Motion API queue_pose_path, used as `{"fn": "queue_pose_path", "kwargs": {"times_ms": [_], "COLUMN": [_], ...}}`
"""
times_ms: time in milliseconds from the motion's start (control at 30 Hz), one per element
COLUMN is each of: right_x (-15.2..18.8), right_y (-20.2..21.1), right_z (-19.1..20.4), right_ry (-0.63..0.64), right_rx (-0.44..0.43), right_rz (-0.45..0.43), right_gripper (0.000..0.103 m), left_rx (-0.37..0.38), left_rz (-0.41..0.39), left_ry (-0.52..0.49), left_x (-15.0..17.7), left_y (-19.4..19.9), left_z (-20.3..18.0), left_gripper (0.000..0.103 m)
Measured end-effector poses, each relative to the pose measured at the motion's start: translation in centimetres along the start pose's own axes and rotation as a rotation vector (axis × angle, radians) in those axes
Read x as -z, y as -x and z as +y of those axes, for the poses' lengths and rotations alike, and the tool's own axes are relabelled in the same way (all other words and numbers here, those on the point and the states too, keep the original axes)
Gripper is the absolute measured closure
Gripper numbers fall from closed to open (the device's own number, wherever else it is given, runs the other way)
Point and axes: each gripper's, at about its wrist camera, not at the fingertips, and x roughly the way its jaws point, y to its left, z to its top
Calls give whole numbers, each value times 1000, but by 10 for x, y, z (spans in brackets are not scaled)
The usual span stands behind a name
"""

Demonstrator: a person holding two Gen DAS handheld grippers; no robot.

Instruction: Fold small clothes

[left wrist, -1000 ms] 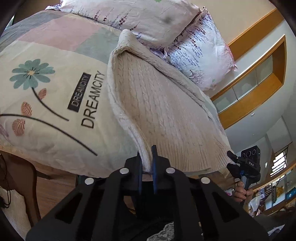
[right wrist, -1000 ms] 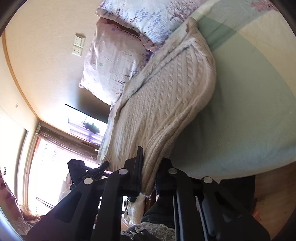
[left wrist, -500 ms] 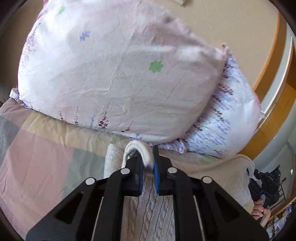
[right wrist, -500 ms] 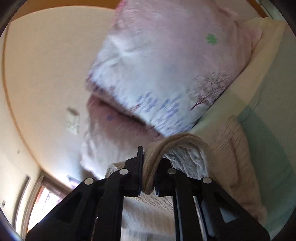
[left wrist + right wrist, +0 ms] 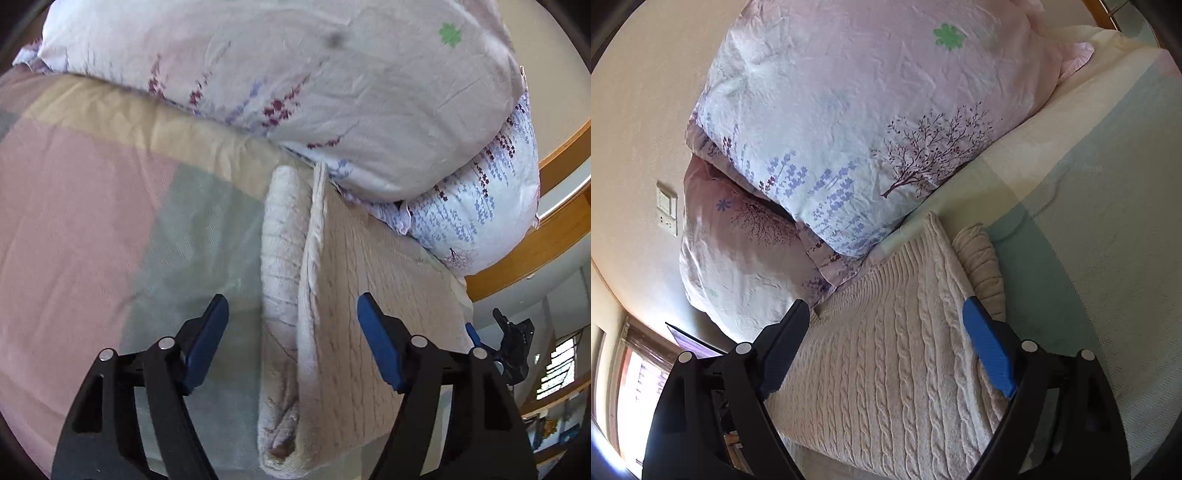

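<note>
Sweater [image 5: 354,295]: one cream cable-knit piece, lying folded on my bed cover [image 5: 92,221], its far end touching two stacked flowered pillows [image 5: 849,110]. My left gripper [image 5: 291,332] and right gripper [image 5: 886,339] both hang over it, fingers spread wide, gripping nothing.

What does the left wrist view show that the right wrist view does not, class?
Only the left wrist view shows the pink blanket patch and the other gripper in the distance. Only the right wrist view shows the wall switch and window. Both show the folded cream sweater, floral pillows and open jaws.
</note>
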Motion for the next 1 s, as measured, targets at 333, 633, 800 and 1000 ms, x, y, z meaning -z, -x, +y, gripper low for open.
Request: {"fn": "queue_pose_path", "kwargs": {"times_ms": [333,633,800,1000], "right_x": [3,-9,-20,-52], "right_y": [11,44,59,46], "right_z": [-9,-24,-38,-55], "right_ry": [23,2,-8,-88], "right_rx": [-73,-22,7,-13], "right_rz": [-44,-196,-156,67], "right_gripper": [16,16,12,1], "left_rx": [198,621,720,215], "left_rz": [-32,69,262,88], "left_ry": [177,-32,-17,-186], "left_x": [5,-2,15,15], "left_y": [-19,-116,-158,-118], "left_z": [-20,-251,-293,-238], "left_gripper": [82,66,28,8]}}
